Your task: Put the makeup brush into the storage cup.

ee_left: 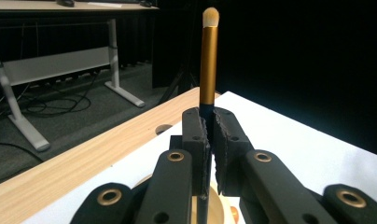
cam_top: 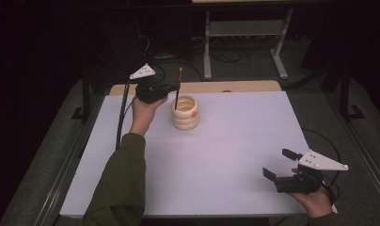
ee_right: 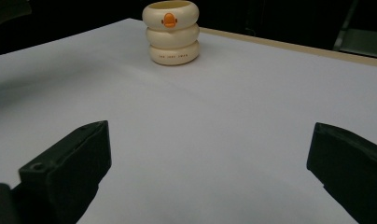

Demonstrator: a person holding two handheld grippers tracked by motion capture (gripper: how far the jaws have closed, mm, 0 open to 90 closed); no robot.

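The landmark here is the cream holder (cam_top: 185, 112), a cup that looks like three rings stacked on each other, with a small orange mark on its side. It stands upright on the white table (cam_top: 216, 160), on the far half and a little to the left of the middle.

The left gripper (cam_top: 173, 87) is just beside the holder, on its left and far side, and a hand (cam_top: 143, 110) with an olive sleeve carries it. Its two black jaws are pressed together on a thin makeup brush (cam_top: 178, 88). In the left gripper view the pads (ee_left: 226, 140) pinch the dark lower part of the brush (ee_left: 208, 65), and the gold part with the pale bristle tip stands straight up above them. In the high view the brush is upright, and its lower end goes down into the open mouth of the holder. I cannot tell if this end touches the bottom inside.

The right gripper (cam_top: 281, 164) is well apart from the holder, near the right front corner of the table. Its jaws are spread wide and nothing is between them. In the right gripper view the holder (ee_right: 172, 31) shows far ahead, between the two open jaws, with bare white table in front of it.
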